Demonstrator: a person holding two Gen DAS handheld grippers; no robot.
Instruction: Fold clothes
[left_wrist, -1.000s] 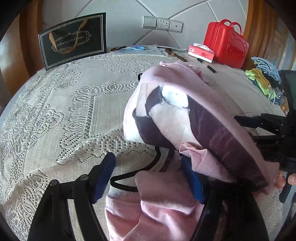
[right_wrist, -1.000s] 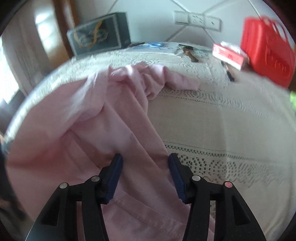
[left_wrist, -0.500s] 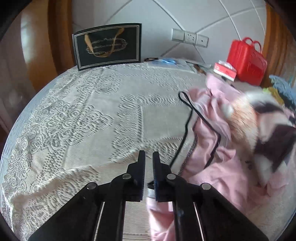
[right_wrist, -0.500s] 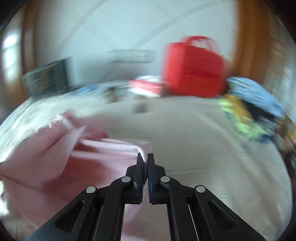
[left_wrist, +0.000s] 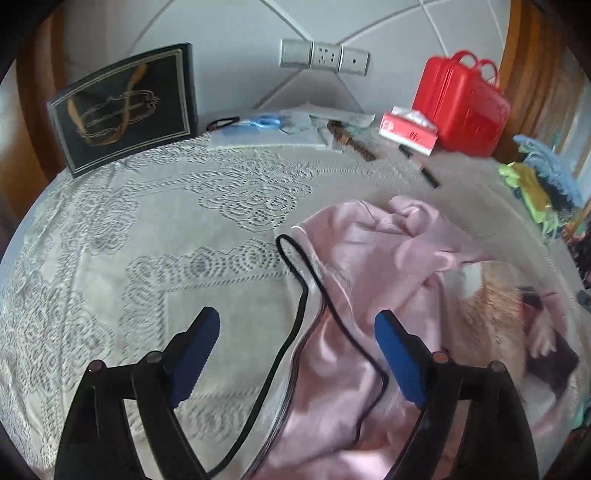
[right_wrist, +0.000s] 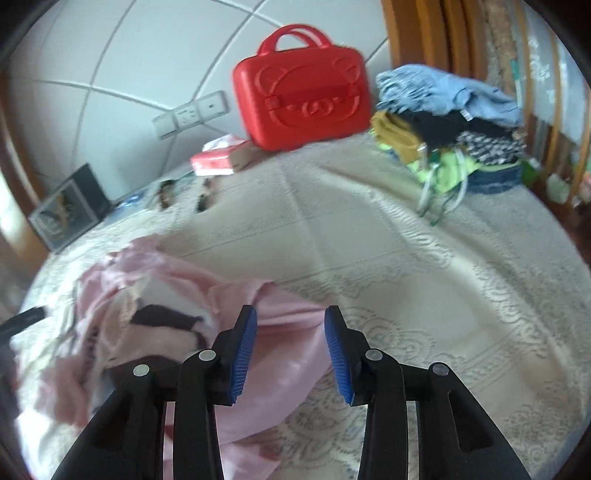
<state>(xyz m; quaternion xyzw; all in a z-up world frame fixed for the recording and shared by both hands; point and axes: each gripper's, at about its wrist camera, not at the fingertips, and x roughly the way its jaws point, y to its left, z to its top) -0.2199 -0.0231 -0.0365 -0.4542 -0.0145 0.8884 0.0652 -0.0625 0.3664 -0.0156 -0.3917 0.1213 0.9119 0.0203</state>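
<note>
A pink garment (left_wrist: 373, 280) with a dark printed picture lies crumpled on the lace tablecloth (left_wrist: 147, 229). A black cord (left_wrist: 306, 295) runs along its left edge. My left gripper (left_wrist: 295, 354) is open and empty, just above the garment's left edge and the cord. In the right wrist view the same pink garment (right_wrist: 177, 332) lies at lower left. My right gripper (right_wrist: 290, 350) is open and empty above its right edge.
A red case (left_wrist: 461, 107), a tissue box (left_wrist: 408, 131), pens and scissors (left_wrist: 262, 122) lie along the back wall. A black gift bag (left_wrist: 122, 107) stands at back left. A pile of folded clothes (right_wrist: 454, 129) sits at the far right.
Both grippers were shut half a second ago and are open now. The garment, held up a second ago, now lies crumpled on the table.
</note>
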